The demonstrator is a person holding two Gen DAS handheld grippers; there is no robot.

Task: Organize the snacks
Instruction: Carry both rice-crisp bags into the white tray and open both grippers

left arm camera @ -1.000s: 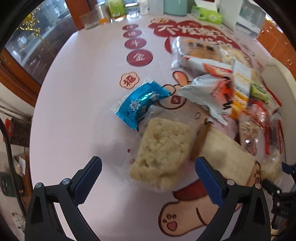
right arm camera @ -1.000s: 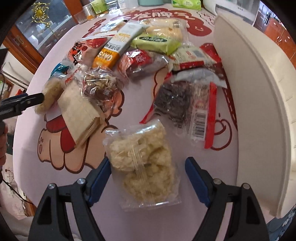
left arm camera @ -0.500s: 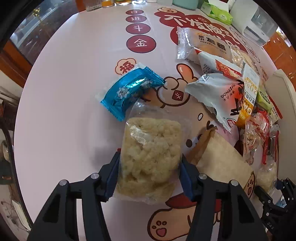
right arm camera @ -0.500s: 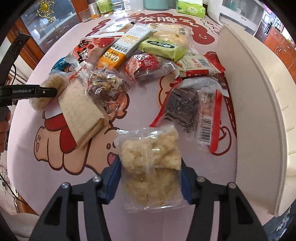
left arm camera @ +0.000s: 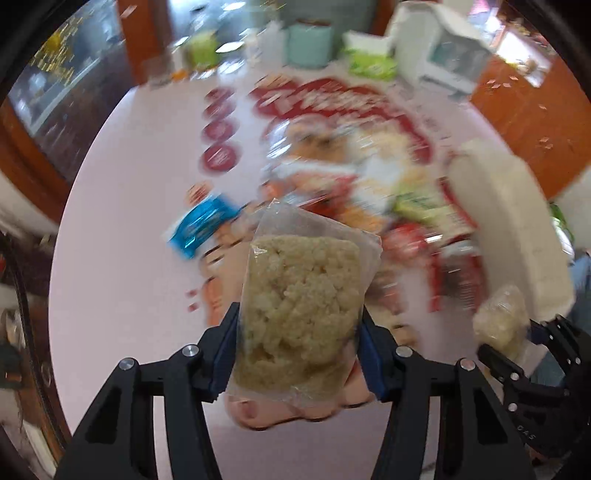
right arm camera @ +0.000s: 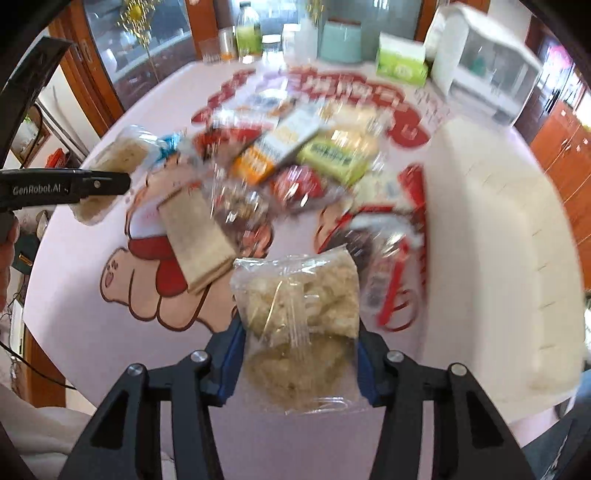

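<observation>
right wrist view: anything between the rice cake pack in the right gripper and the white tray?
Yes. In the right wrist view a clear, red-edged snack packet lies on the table between the rice cake pack and the white tray.

Round desk point(right arm camera: 92, 332) under a pale pink cloth printed with red characters and a cartoon figure point(right arm camera: 155, 291). Along the far edge: pale teal canister point(right arm camera: 340, 40), green tissue box point(right arm camera: 400, 57), clear glass point(right arm camera: 211, 51), bottle of yellow-green drink point(right arm camera: 248, 35), white appliance with a clear front point(right arm camera: 491, 75). Behind these, wood-framed glass cabinet point(right arm camera: 122, 48) hung with gold tinsel point(right arm camera: 135, 16). Orange-brown wooden cupboards point(right arm camera: 561, 147) at right.
</observation>
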